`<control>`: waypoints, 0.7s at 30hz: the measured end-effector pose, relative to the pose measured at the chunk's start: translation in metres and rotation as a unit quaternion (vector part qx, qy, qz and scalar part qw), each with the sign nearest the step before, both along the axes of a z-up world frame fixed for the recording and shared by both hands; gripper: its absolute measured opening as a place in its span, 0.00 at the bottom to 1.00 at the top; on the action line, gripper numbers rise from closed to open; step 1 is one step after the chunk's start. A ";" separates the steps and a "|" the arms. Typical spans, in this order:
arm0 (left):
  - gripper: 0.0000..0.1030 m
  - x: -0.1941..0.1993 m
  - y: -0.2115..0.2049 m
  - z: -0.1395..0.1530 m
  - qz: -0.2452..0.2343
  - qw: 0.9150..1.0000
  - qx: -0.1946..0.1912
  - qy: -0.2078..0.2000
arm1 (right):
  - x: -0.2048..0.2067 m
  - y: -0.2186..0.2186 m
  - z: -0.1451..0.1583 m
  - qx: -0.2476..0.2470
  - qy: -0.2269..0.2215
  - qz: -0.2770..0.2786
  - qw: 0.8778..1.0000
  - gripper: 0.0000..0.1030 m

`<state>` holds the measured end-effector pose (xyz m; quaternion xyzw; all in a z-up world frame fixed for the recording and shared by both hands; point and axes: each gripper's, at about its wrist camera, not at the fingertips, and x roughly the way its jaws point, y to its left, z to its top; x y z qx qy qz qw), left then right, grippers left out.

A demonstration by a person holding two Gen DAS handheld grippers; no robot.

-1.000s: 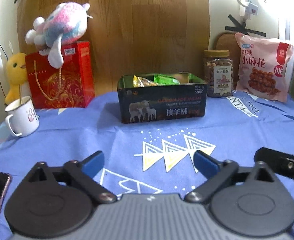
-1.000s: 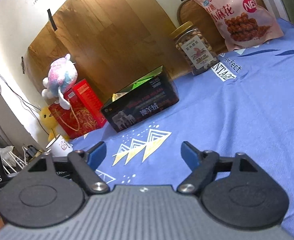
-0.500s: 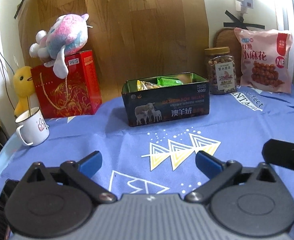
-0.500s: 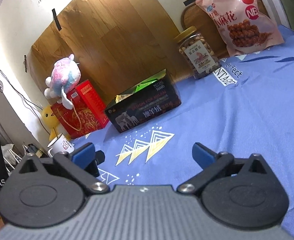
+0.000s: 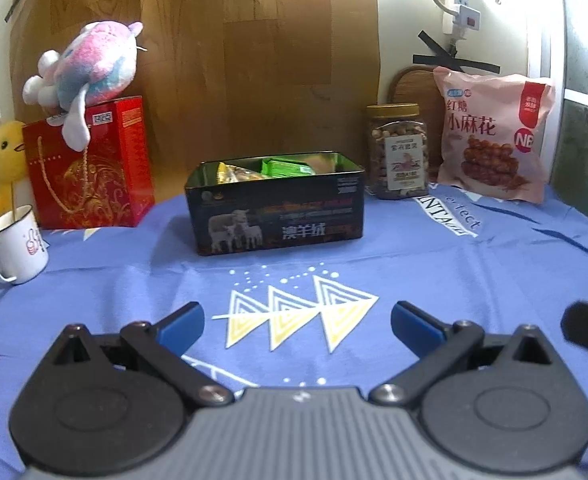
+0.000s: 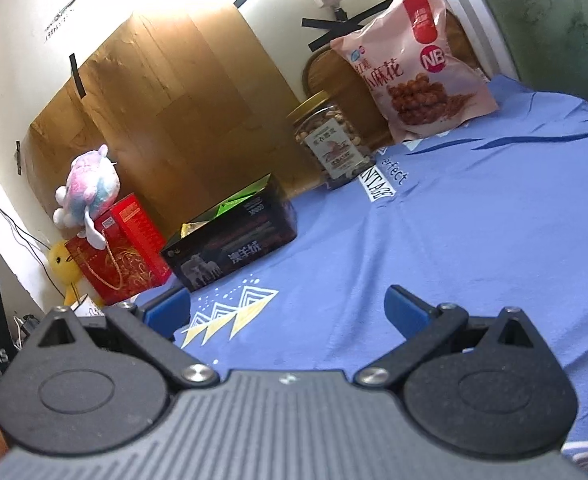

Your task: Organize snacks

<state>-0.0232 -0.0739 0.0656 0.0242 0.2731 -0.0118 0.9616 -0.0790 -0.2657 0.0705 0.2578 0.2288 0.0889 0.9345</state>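
From the left tongs (image 5: 297,320), spread wide and empty, the dark tin (image 5: 275,212) with snack packets inside lies at 12 o'clock, its long axis across the view. The nut jar (image 5: 398,152) stands at 1 o'clock and the pink snack bag (image 5: 494,136) at 2 o'clock, both on the desk (image 5: 454,280). The right tongs (image 6: 285,312), also spread and empty, see jar and bag near 12 to 1 o'clock, so I judge the right hand suits them better.

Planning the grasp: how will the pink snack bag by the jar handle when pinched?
The pink snack bag looks soft and puffy, so it likely deforms and sags. Glossy film may slip. It leans on the wooden board, so a push probably topples it.
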 end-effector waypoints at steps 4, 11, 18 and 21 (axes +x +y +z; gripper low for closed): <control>1.00 0.008 -0.002 0.000 0.012 1.000 -0.009 0.006 | -0.009 -0.008 -0.003 -0.013 0.008 -0.014 1.000 1.00; 1.00 0.013 0.000 -0.005 0.022 1.000 -0.016 0.014 | -0.012 -0.019 -0.011 -0.004 0.023 -0.033 0.999 1.00; 1.00 0.012 -0.004 -0.004 0.020 1.000 -0.013 0.006 | -0.011 -0.011 -0.012 -0.011 0.027 -0.027 0.999 1.00; 1.00 0.014 -0.009 -0.006 0.015 1.000 -0.007 0.011 | -0.012 -0.013 -0.013 -0.009 0.030 -0.028 0.999 1.00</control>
